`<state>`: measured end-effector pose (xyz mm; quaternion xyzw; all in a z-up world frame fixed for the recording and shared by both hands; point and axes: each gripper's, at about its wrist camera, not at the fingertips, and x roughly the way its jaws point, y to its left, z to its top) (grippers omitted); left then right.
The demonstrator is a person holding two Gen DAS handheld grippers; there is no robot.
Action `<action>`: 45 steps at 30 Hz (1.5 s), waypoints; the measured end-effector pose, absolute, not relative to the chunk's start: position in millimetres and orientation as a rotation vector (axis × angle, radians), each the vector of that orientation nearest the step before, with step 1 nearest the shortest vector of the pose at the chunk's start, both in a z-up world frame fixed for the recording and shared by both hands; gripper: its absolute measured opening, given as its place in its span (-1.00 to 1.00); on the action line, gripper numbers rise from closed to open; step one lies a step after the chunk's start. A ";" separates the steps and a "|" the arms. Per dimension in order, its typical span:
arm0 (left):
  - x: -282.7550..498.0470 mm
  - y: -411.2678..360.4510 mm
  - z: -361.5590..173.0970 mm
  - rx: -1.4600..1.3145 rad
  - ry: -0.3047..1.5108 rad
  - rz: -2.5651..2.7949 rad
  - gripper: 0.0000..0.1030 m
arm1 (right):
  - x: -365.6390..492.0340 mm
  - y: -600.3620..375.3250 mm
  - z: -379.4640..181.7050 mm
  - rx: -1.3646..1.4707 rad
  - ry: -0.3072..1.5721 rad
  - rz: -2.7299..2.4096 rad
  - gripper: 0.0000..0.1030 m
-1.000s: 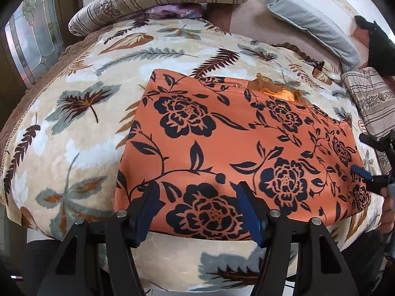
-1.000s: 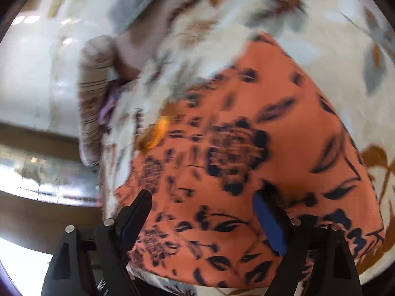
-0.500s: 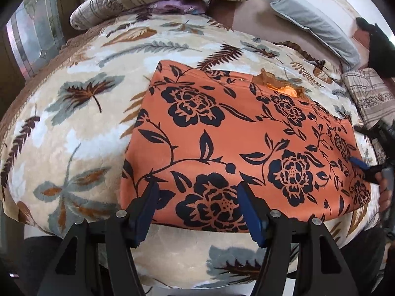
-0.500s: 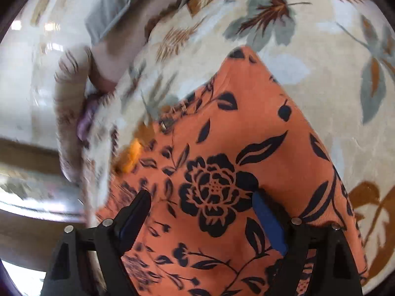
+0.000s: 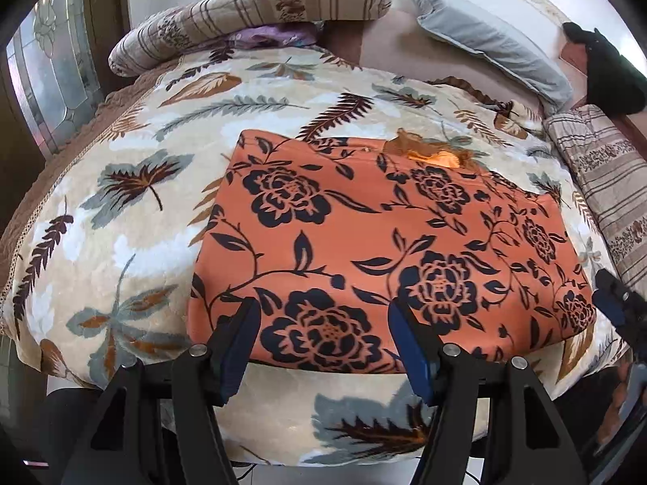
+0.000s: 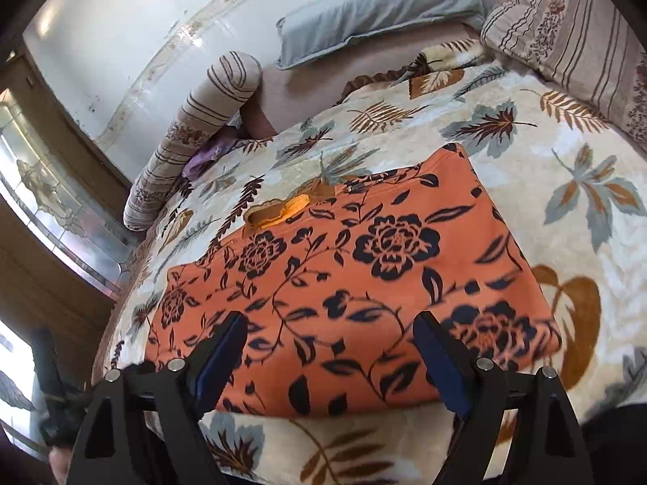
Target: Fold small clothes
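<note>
An orange garment with black flowers (image 5: pixel 364 238) lies flat as a folded rectangle on the bed's leaf-patterned blanket (image 5: pixel 121 218). It also shows in the right wrist view (image 6: pixel 364 283). A bright orange inner bit (image 5: pixel 436 157) peeks out at its far edge. My left gripper (image 5: pixel 323 323) is open and empty, hovering over the garment's near edge. My right gripper (image 6: pixel 331 339) is open and empty over the near edge too. The right gripper's tip (image 5: pixel 610 303) shows at the garment's right corner in the left wrist view.
A striped bolster (image 5: pixel 250 12) and a grey pillow (image 5: pixel 485 36) lie at the bed's far side. A striped pillow (image 5: pixel 606 186) sits to the right. A glass-panelled door (image 5: pixel 52 72) stands left. The blanket edge drops off just below the grippers.
The right gripper's view has swung from a tilted, close look to a level one farther back from the garment. The left gripper has barely moved. The garment lies still.
</note>
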<state>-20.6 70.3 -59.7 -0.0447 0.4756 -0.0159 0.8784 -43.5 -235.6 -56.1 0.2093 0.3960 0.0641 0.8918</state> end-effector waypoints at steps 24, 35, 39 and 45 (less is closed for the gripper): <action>0.4 14.6 -72.4 -0.005 1.008 -0.031 0.28 | -84.1 -317.0 -124.4 0.984 0.919 0.061 0.68; 30.3 9.3 -109.4 0.026 1.014 -0.021 0.28 | -38.1 -343.1 -142.1 1.110 0.896 0.038 0.66; 24.3 9.6 -95.3 0.011 0.972 -0.026 0.28 | -26.0 -339.7 -129.2 1.019 0.895 0.025 -0.82; 22.4 8.4 -93.5 0.070 0.929 0.027 0.28 | -29.2 -320.9 -97.6 0.760 0.845 -0.044 -0.79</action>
